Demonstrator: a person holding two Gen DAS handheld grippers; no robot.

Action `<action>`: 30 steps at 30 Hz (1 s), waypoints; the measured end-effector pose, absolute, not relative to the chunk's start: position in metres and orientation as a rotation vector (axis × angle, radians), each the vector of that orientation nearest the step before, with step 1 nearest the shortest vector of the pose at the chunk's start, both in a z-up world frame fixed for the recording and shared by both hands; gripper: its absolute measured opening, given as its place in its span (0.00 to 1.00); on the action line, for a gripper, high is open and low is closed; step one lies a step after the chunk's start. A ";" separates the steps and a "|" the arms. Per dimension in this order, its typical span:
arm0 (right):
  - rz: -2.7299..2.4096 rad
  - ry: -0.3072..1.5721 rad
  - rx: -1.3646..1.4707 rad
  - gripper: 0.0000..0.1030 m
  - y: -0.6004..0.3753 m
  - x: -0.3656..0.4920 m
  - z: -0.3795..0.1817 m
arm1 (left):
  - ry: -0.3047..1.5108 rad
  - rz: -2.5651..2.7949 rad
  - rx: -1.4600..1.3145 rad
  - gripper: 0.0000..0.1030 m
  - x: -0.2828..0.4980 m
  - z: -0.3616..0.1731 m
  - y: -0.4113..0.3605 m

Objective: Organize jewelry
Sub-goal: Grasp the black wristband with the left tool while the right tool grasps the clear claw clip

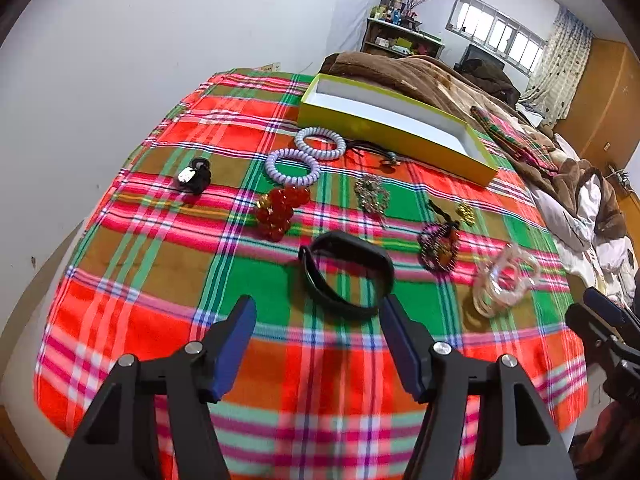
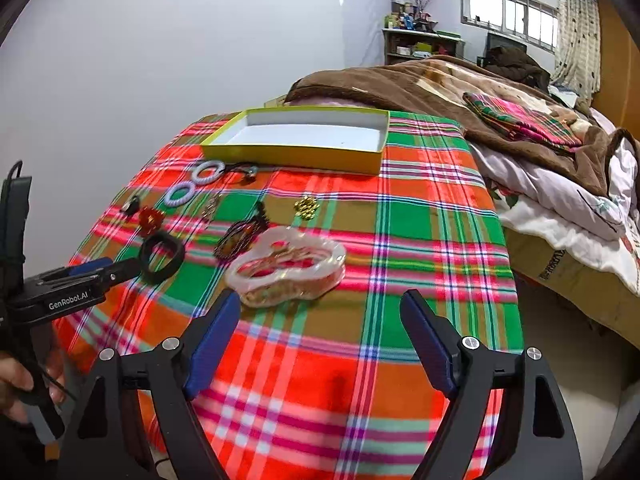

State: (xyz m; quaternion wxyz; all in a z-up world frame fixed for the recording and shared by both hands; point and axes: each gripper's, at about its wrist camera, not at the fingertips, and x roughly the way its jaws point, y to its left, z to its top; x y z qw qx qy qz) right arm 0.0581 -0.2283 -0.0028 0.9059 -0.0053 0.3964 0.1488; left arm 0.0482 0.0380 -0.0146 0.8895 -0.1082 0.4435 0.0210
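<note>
Jewelry lies spread on a plaid cloth (image 1: 172,280). A black wristband (image 1: 346,276) lies just ahead of my open, empty left gripper (image 1: 318,312). A clear bracelet (image 2: 286,266) lies just ahead of my open, empty right gripper (image 2: 320,306), nearer its left finger. Farther back are a red bead bracelet (image 1: 282,210), two lilac coil hair ties (image 1: 306,156), a black hair tie with a silver charm (image 1: 194,176), a silver brooch (image 1: 372,194), a dark beaded piece (image 1: 438,246), a gold charm (image 2: 306,207) and a black cord necklace (image 1: 376,152). An empty yellow box (image 1: 384,128) with a white inside stands at the back.
A brown blanket (image 2: 400,84) and rumpled bedding (image 2: 560,200) lie behind and to the right of the cloth. A folded plaid cloth (image 2: 520,120) rests on the blanket. A white wall stands at left. The left gripper also shows at the left in the right wrist view (image 2: 96,272).
</note>
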 end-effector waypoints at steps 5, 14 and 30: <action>0.321 0.856 -0.005 0.68 -0.230 0.082 -0.008 | 0.945 0.050 -0.233 0.54 0.064 -0.024 0.039; 0.394 0.994 -0.054 0.50 -0.227 0.126 -0.025 | 0.960 0.045 -0.182 0.38 0.077 -0.030 0.029; 0.451 1.104 -0.098 0.22 -0.228 0.119 -0.038 | 0.936 0.020 -0.120 0.14 0.080 -0.030 0.019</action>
